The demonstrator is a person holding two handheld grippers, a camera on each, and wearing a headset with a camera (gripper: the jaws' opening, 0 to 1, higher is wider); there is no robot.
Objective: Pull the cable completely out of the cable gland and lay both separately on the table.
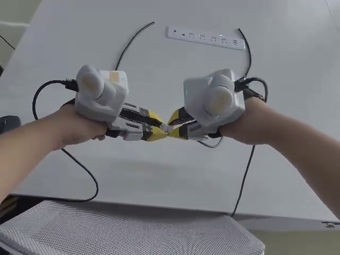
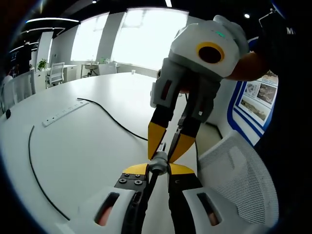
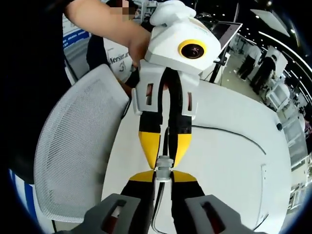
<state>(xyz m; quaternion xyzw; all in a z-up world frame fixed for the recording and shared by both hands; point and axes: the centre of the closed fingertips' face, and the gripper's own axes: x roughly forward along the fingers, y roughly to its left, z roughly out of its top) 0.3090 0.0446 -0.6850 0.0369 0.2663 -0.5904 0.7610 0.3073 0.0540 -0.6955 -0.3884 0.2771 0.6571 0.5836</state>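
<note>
Both grippers are held tip to tip above the white table (image 1: pixel 159 175). A small pale cable gland (image 1: pixel 166 128) sits between the meeting tips. In the left gripper view the gland (image 2: pixel 158 165) lies between my left gripper's (image 2: pixel 158 170) yellow tips, which are shut on it. The right gripper (image 2: pixel 165 153) pinches its far end from above. In the right gripper view the gland (image 3: pixel 163 171) sits in my right gripper (image 3: pixel 162 178), also shut. A thin cable (image 3: pixel 156 209) runs back from the gland between the right jaws. The left gripper (image 3: pixel 165 158) comes in from above.
A white power strip (image 1: pixel 206 38) lies at the back of the table with black leads (image 1: pixel 130 45) beside it. Black gripper leads (image 1: pixel 79 164) trail over the near table edge. A grey mesh chair (image 1: pixel 127 228) stands just below that edge.
</note>
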